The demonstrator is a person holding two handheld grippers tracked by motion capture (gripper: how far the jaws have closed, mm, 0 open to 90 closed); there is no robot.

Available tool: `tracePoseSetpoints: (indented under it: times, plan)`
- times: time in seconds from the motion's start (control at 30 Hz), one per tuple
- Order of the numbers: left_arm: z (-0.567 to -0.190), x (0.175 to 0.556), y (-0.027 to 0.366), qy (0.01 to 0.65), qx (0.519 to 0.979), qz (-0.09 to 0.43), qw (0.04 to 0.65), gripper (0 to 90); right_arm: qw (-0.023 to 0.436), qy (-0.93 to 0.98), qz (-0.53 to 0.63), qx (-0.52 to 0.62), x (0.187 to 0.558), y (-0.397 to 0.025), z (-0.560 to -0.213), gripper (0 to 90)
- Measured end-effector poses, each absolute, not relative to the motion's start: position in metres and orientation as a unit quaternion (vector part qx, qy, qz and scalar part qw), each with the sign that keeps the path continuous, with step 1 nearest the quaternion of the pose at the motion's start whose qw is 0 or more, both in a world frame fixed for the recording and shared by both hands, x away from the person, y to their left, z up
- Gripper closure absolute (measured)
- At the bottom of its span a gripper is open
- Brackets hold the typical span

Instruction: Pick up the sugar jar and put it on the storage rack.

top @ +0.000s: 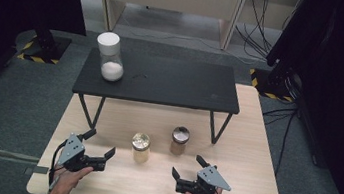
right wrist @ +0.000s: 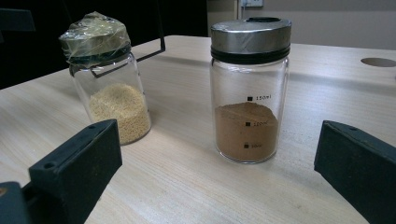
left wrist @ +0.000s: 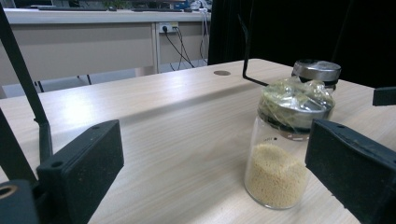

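**Both grippers wide open, each facing a jar**

Hands at the near table edge in the high view hold the left gripper (top: 98, 149) and right gripper (top: 187, 167), jaws spread wide and empty, turned inward toward 2 jars: the yellow-grain jar (top: 140, 148) and the brown-powder jar (top: 179, 140). Both stand upright, apart, probably set there for easy reach. A white-lidded jar (top: 109, 56) waits on the black shelf (top: 171, 84) behind.

Left gripper view: the yellow-grain jar (left wrist: 285, 149) stands ahead, close beside one jaw, not between them.

Right gripper view: the brown-powder jar (right wrist: 249, 88) stands ahead, centred in the gap, untouched; the yellow-grain jar (right wrist: 108, 79) sits off to one side.
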State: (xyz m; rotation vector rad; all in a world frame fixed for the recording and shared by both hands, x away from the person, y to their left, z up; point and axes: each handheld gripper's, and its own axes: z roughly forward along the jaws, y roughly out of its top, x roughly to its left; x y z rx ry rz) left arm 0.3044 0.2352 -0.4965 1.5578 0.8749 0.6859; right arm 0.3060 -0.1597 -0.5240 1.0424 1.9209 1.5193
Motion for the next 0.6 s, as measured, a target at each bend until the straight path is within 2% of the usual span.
tracePoseSetpoints:
  times: [0.6]
  plan:
    - [-0.517,0.296,0.233,0.363,0.680,0.295,0.565,4.0,0.236,0.701,0.556,0.380,0.306,-0.160,-0.524,0.9]
